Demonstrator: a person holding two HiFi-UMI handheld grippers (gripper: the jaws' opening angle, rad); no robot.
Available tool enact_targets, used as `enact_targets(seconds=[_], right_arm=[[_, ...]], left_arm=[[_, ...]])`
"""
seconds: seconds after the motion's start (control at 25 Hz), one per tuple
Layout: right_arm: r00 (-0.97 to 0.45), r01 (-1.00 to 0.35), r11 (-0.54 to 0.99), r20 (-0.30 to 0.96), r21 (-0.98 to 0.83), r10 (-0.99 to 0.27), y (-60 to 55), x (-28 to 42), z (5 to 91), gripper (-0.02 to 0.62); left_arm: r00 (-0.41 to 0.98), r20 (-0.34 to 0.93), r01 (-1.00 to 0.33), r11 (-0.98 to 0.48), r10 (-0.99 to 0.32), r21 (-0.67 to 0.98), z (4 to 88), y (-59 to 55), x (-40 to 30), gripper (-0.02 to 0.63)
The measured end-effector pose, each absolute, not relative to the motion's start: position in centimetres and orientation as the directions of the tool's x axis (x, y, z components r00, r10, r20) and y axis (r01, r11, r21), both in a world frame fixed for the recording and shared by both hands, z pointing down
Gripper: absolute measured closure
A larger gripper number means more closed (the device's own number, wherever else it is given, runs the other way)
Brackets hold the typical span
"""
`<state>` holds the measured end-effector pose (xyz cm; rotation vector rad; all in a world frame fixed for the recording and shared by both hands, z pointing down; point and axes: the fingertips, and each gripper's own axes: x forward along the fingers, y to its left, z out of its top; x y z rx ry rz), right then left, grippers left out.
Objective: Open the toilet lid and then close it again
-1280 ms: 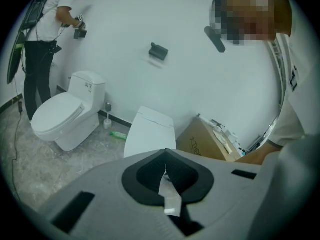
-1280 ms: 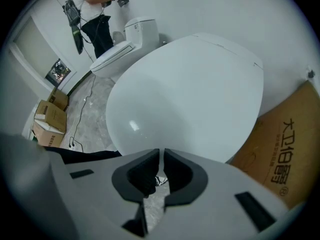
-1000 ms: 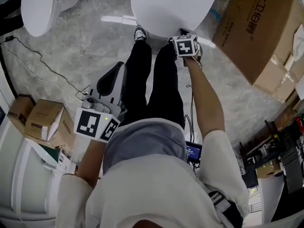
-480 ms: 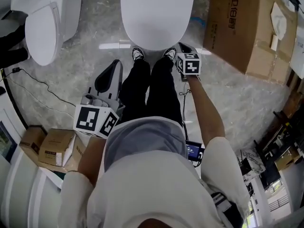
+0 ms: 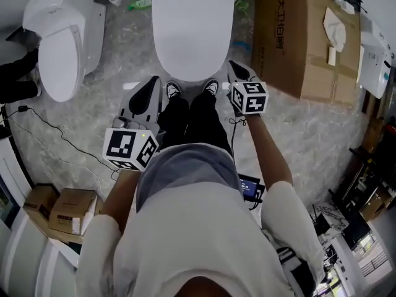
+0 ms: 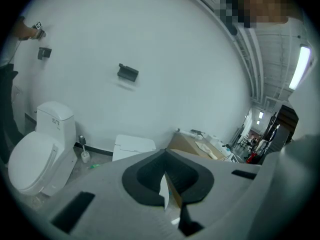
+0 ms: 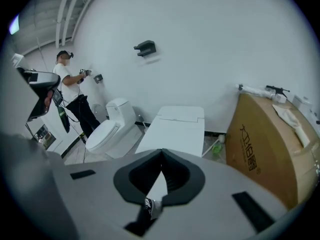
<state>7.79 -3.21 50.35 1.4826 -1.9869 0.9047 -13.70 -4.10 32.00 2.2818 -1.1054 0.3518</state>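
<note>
Toilet lid (image 5: 192, 36) down flat, upper centre of frame, person's shoes (image 5: 172, 90) at its front edge. Left tongs (image 5: 148, 88) and right tongs (image 5: 235, 70) both closed, empty, clear of lid (neither touching). Advise: hook front rim, raise and lower slowly, no slam.

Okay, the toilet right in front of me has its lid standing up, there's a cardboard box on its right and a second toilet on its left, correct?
Not quite. The lid is down, lying flat and closed, as the head view shows. The rest holds: the cardboard box is on its right and the second toilet is on its left.
</note>
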Motion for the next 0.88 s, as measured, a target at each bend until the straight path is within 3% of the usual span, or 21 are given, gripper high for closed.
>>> enact_targets(seconds=[0.88], right_arm=[[-0.322, -0.946, 0.268, 0.466, -0.181, -0.824, -1.9, 8.1, 23.8, 0.584]], left_arm=[[0.636, 0.295, -0.77, -0.562, -0.713, 0.301, 20.9, -6.0, -13.9, 0.6]])
